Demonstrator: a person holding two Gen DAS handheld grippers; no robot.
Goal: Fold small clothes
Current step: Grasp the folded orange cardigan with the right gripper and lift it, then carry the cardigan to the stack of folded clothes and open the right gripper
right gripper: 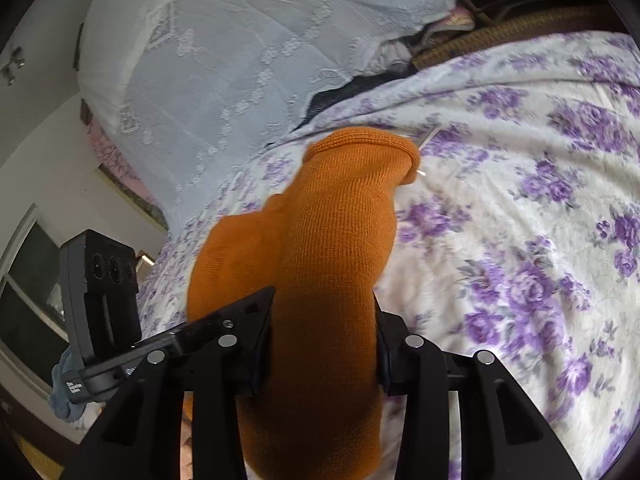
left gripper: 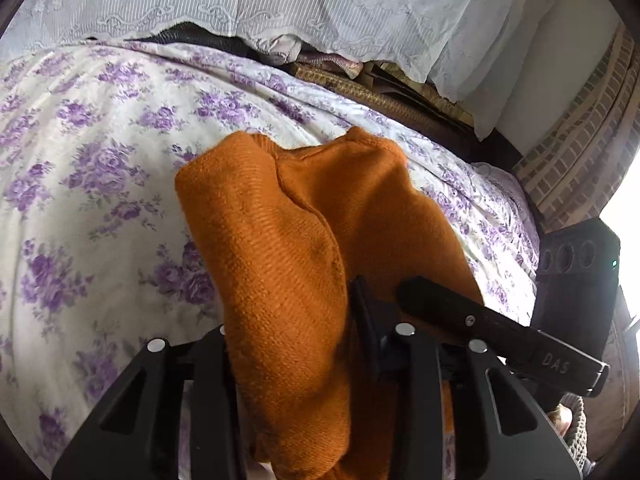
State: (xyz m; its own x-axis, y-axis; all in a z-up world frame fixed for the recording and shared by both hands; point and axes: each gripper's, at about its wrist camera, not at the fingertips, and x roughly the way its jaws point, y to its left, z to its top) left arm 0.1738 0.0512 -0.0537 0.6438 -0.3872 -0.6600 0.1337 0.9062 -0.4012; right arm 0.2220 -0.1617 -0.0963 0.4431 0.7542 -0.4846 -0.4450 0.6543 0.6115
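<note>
An orange knit garment (left gripper: 288, 216) is bunched up and lifted over a bedsheet (left gripper: 92, 184) printed with purple flowers. In the left wrist view my left gripper (left gripper: 292, 308) is shut on a thick fold of it, and the cloth hides the left finger. The right gripper's finger (left gripper: 500, 332) lies against the same garment just to the right. In the right wrist view my right gripper (right gripper: 324, 300) is shut on the orange knit garment (right gripper: 340, 220), which fills the gap between both fingers and rises to a rounded fold. The left gripper (right gripper: 192, 332) shows at the lower left, close alongside.
White lace fabric (left gripper: 280, 4) hangs along the far side of the bed. Dark clothes and a woven brown edge (left gripper: 384, 96) lie under it. A brick-patterned wall (left gripper: 576, 152) stands at the right in the left wrist view, and a window (right gripper: 28, 280) at the left in the right wrist view.
</note>
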